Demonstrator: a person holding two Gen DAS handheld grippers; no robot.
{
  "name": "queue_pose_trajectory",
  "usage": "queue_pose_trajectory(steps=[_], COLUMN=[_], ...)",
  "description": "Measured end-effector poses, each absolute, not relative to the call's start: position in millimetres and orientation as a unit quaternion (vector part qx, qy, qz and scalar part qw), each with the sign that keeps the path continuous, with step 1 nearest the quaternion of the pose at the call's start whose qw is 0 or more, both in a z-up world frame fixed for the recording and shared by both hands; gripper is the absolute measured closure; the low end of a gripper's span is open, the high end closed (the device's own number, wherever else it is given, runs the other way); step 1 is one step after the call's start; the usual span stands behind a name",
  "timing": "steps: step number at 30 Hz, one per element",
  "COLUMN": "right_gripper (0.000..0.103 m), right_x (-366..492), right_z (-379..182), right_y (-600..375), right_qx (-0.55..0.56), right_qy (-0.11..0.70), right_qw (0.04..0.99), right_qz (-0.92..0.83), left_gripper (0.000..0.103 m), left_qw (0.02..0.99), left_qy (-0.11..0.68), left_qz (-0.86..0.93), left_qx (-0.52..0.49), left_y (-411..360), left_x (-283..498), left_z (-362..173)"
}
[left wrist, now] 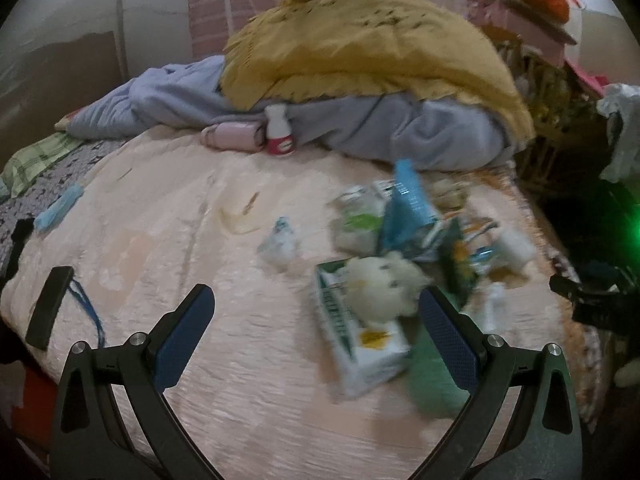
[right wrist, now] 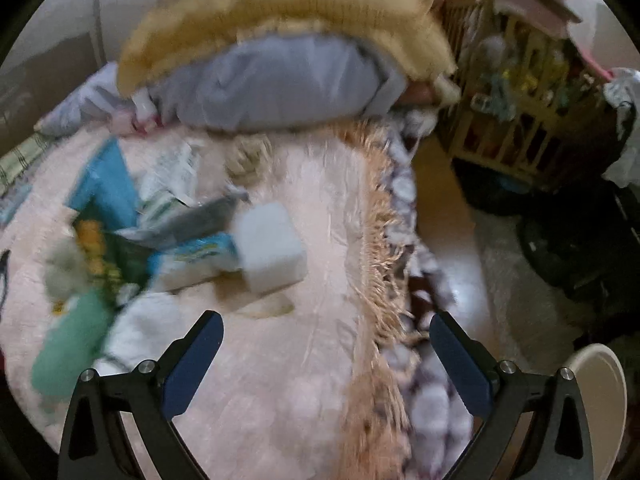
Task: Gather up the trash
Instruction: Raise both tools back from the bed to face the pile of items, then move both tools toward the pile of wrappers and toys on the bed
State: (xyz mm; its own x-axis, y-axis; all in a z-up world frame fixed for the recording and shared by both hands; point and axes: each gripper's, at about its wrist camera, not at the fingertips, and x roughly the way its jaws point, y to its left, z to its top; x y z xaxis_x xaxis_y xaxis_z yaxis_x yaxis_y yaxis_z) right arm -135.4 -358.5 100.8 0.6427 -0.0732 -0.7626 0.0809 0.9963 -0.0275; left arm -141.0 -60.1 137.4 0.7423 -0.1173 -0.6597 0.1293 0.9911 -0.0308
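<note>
A heap of trash lies on the peach bedspread [left wrist: 180,220]: a white and green carton [left wrist: 360,344], a crumpled cream wad [left wrist: 380,288], a blue packet [left wrist: 408,200], a green wrapper [left wrist: 432,380] and a small crumpled wrapper [left wrist: 280,240]. My left gripper [left wrist: 316,308] stands open just short of the carton, nothing between its fingers. In the right wrist view the same heap sits to the left, with a white block [right wrist: 272,248] and a blue and white pack [right wrist: 192,264]. My right gripper [right wrist: 326,332] is open over the bedspread's fringe [right wrist: 380,260], empty.
A yellow blanket [left wrist: 360,40] and grey-blue bedding [left wrist: 400,132] pile up at the back, with a red and white bottle [left wrist: 278,130] and a pink item [left wrist: 234,136]. A wooden crate [right wrist: 512,120] stands off the bed at right, a white bin rim [right wrist: 600,400] lower right.
</note>
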Motion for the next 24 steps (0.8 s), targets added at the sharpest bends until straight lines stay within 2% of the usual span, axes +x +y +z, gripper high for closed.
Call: queue_pose_trajectory(steps=[10,24], right_gripper=[0.000,0.000], right_x=[-194.7,-207.8], right_z=[175.1,191.4], right_y=[-315.7,-297.8], right_qx=[0.012,0.018], right_qy=[0.314,0.282], right_qw=[0.948,0.958], right_qz=[-0.047,-0.037], left_gripper=[0.001,0.001], left_qw=[0.944,0.953], left_qy=[0.318,0.292], left_qz=[-0.087,-0.082], left_qx=[0.002,-0.009], left_y=[-83.5,-79.4], left_x=[-170.1,-179.1], left_z=[162.8,174.0])
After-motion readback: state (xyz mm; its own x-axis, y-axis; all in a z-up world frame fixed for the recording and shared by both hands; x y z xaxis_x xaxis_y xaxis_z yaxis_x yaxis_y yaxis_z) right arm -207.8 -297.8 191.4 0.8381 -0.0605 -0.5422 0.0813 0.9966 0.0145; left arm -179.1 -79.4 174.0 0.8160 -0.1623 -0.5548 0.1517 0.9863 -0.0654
